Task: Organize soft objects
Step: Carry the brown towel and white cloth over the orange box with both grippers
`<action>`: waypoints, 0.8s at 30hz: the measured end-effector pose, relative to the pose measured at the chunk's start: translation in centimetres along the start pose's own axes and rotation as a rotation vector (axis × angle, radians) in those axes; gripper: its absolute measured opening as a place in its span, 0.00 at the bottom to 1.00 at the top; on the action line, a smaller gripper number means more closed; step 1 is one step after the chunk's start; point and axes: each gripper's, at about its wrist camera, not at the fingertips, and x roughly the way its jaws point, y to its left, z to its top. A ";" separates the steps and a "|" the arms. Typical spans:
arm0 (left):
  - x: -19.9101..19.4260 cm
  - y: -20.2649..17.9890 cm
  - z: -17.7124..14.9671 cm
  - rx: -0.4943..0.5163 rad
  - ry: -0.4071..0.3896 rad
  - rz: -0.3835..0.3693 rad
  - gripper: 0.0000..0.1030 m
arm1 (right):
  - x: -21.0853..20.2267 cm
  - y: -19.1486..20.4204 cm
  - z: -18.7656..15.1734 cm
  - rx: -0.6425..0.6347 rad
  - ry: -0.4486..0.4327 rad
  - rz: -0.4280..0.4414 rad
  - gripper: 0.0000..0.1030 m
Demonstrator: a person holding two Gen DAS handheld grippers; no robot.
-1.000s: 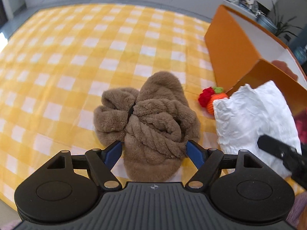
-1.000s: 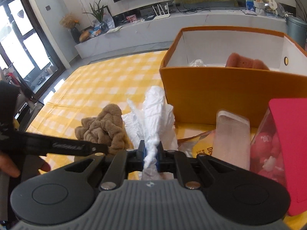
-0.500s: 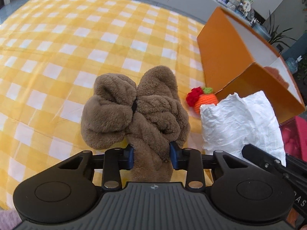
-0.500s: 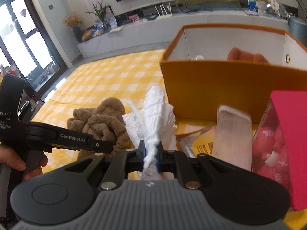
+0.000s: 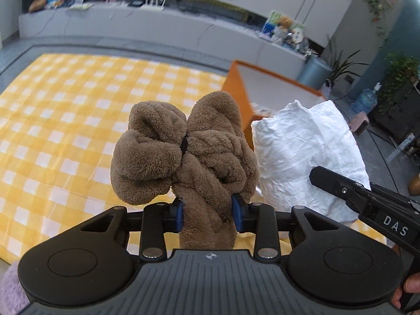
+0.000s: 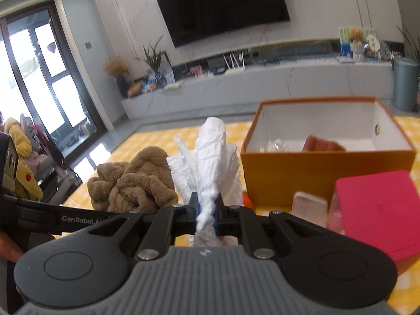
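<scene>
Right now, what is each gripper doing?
Left gripper: closed on the fluffy brown fleece slipper.
Right gripper: closed on the crumpled white paper wad.

The brown slipper hides part of the orange box. The white cloth hides more. The pink box is cut off.

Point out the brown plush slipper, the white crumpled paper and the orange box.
brown plush slipper [image 5: 183,155]: left wrist view, its fuzzy upper.
white crumpled paper [image 6: 210,155]: right wrist view, its twisted middle.
orange box [image 6: 296,176]: right wrist view, its front wall.
</scene>
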 end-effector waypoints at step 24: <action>0.9 -15.7 6.1 0.341 -0.084 -0.161 0.38 | -9.2 -8.1 6.6 -0.028 -0.193 -0.218 0.08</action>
